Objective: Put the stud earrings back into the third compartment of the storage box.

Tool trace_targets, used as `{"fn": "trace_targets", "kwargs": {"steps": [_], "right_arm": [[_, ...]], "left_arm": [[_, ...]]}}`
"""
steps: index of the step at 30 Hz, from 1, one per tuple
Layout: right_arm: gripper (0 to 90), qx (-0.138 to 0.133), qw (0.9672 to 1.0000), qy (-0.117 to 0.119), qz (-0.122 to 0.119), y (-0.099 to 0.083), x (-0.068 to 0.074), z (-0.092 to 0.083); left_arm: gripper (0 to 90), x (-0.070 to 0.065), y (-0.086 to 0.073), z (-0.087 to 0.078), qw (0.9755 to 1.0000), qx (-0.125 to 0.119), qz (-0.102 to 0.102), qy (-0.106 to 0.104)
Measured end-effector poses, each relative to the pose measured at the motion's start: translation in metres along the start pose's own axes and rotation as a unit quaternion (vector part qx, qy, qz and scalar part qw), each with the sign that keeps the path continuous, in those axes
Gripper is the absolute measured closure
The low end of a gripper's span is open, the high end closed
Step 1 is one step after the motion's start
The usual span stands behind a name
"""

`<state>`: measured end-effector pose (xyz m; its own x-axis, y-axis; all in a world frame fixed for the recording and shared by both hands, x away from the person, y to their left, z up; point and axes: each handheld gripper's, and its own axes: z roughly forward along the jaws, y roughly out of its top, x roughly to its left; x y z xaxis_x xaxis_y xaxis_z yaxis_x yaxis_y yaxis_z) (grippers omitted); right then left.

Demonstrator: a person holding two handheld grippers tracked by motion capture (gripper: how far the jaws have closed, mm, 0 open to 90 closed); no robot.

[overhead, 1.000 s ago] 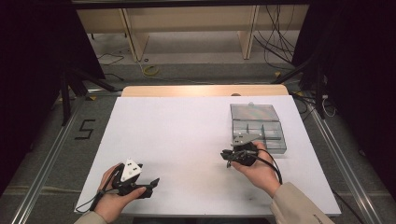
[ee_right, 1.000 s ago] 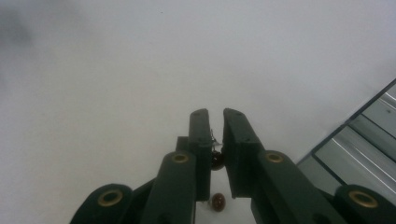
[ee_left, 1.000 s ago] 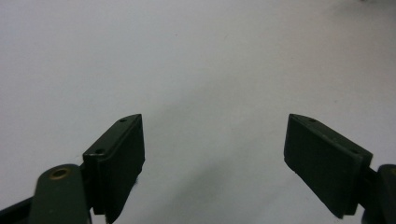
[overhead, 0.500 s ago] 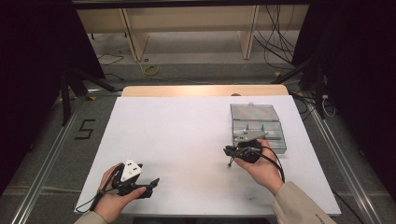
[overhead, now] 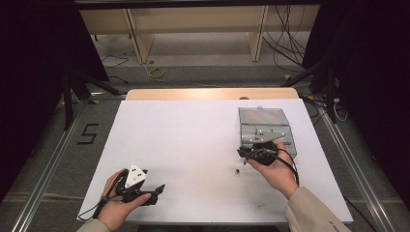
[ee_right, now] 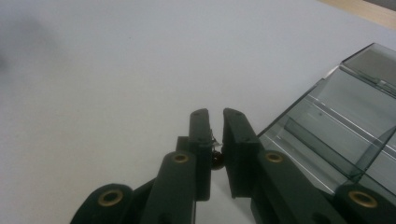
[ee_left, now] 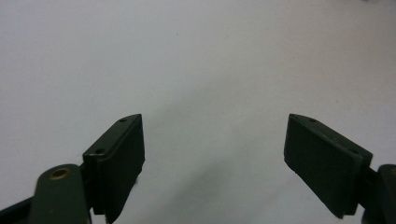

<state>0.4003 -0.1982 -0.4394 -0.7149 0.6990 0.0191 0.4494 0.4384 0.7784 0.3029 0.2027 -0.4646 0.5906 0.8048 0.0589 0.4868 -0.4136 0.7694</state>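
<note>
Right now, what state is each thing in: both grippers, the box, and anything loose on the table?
Left gripper: open, jaws wide apart, nothing between them, low over the white table.
Right gripper: nearly shut, pinching a small dark part between its jaws.
Clear compartment box: lid open, lying flat behind it.
Small dark piece: loose on the table, near the right gripper.
</note>
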Motion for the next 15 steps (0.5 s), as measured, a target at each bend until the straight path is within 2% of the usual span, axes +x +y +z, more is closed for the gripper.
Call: {"fn": "trace_targets", "kwargs": {"steps": [10,15], "right_arm": [[82.4,-0.012,0.9997,-0.018,0.010,0.001,-0.011,-0.008],[82.5,-0.011,0.9994,-0.033,0.005,0.000,-0.016,-0.011]], "left_arm": [[20.0,0.000,0.000,0.000,1.0000,-0.001,-0.001,0.000],[20.0,0.000,0.000,0.001,1.0000,-0.001,0.001,0.001]]}}
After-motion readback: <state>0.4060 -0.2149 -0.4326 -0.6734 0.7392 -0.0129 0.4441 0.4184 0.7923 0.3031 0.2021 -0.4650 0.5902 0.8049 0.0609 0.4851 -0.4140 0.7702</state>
